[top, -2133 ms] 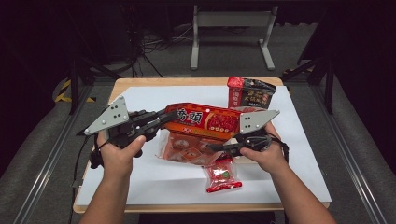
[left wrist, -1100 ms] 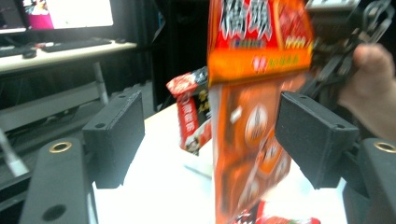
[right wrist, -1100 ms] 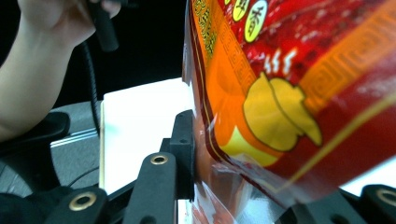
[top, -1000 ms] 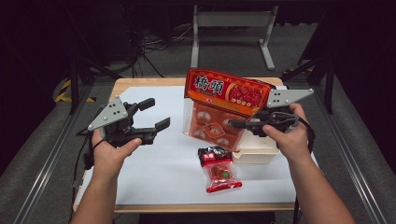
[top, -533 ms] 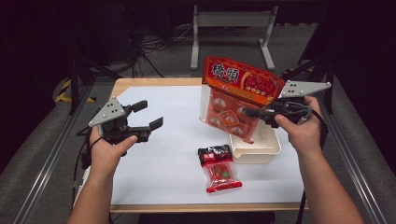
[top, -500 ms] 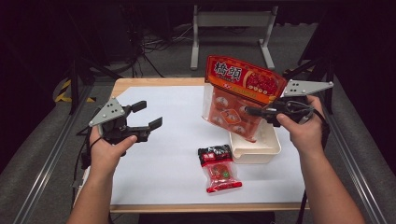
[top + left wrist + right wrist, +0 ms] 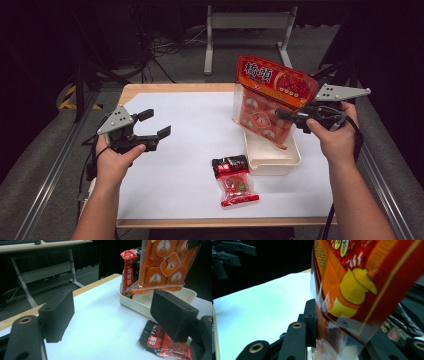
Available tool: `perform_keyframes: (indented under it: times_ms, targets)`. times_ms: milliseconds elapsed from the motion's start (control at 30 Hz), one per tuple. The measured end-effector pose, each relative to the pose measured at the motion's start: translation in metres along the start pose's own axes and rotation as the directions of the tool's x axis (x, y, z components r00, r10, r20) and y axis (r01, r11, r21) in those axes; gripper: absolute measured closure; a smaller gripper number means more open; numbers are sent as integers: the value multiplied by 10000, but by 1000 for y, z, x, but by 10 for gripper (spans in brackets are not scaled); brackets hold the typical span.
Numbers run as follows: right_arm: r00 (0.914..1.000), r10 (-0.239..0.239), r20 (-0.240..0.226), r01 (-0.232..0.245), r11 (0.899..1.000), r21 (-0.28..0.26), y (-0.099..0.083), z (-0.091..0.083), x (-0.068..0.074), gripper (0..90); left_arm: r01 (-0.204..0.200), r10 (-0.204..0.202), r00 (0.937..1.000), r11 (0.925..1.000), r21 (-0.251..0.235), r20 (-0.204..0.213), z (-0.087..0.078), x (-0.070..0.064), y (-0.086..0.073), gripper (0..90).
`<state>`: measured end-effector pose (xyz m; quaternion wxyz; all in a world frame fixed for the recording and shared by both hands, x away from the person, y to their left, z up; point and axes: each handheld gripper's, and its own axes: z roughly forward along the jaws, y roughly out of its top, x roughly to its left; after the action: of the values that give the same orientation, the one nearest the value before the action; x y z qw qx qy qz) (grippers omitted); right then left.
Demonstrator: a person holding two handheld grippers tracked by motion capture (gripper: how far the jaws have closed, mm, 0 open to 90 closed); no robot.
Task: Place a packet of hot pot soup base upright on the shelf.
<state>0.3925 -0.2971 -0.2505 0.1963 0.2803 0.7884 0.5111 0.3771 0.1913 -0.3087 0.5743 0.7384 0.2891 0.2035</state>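
We hold the big orange bag point(image 7: 272, 102) up in the right gripper point(image 7: 295, 116), whose jaws pinch it near its red top edge. Gripped there, the bag hangs upright with its heavy lower part dangling over the far end of the white tray point(image 7: 272, 160) on the right side of the table point(image 7: 190, 130). The hold looks chosen so that the bag can drop into the tray on end. In the right gripper view the clear plastic of the bag point(image 7: 362, 290) sits pressed between the two black jaws.

Our left gripper point(image 7: 152, 131) waits well apart on the left, above the bare white sheet, its jaws spread and holding nothing. We judge that it stays out of the way while the right hand does the placing.

A tall red packet point(image 7: 128, 270) already stands in the far end of the tray, so the bag likely has to go in beside it. The small red snack packet point(image 7: 234, 180) lies flat on the table, just near the tray's near-left corner, probably next to be packed.
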Motion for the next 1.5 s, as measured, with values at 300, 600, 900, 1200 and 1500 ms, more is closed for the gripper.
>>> perform_keyframes:
  times_ms: [300, 600, 900, 1200, 1500]
  targets:
    - [9989, 8, 469, -7, 10000, -19, -6, -4, -6, 706, -9, 9, 10000, 10000, 21, -72, 0, 0, 0, 202]
    - [9945, 47, 1044, -48, 10000, 15, -11, -9, -9, 707, -37, 37, 10000, 10000, 48, -53, 0, 0, 0, 202]
    - [9930, 166, 1166, -186, 9997, 159, -19, -4, -11, 706, -46, 47, 10000, 10000, 65, -46, 1, 0, 0, 201]
    - [9937, 216, 1103, -239, 9995, 192, -29, 0, -14, 706, -13, 13, 10000, 10000, 63, -4, 2, -1, -1, 201]
    - [9937, 371, 1053, -407, 9987, 317, -41, 6, -18, 706, 39, -40, 10000, 9999, 133, 39, 4, -1, -2, 201]
